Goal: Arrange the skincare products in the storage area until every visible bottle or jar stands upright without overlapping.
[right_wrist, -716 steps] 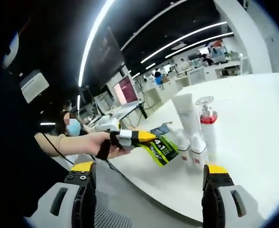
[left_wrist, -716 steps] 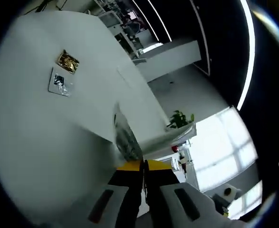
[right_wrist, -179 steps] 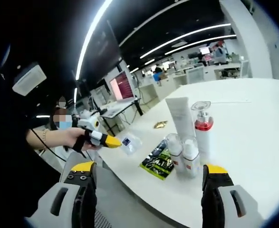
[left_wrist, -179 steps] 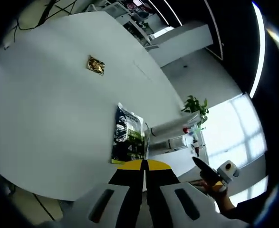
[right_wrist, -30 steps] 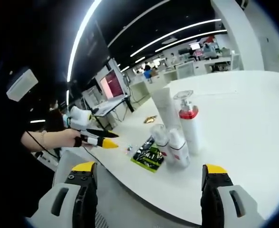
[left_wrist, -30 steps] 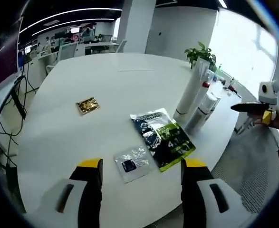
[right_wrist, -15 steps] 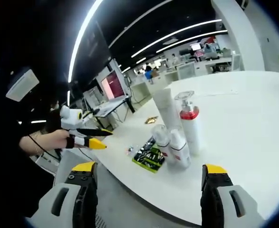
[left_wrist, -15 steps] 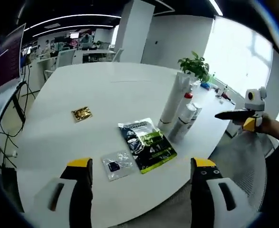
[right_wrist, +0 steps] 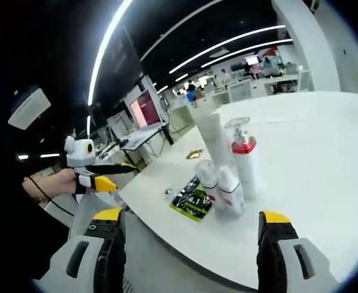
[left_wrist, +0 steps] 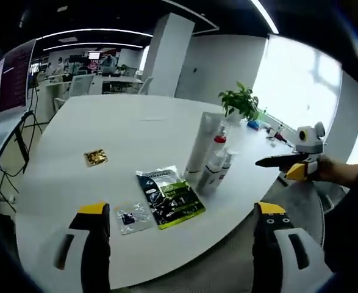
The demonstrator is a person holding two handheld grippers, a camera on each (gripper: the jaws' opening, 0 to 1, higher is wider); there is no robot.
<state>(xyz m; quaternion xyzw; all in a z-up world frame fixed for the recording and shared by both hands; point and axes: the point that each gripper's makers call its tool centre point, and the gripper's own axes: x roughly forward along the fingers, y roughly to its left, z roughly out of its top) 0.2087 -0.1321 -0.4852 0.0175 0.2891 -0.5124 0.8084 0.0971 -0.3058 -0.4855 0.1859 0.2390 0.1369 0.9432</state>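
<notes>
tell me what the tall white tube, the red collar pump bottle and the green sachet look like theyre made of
Tall white tube: likely matte plastic, opaque with no glare. Pump bottle: white plastic body, red collar, clear glossy cap that shows light through. Green sachet: probably printed film or foil, lying flat with a sheen.

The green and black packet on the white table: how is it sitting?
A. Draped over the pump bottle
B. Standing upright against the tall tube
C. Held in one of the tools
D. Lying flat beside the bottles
D. The green and black packet lies flat on the white table, right beside the upright bottles, with neither tool touching it.
</notes>
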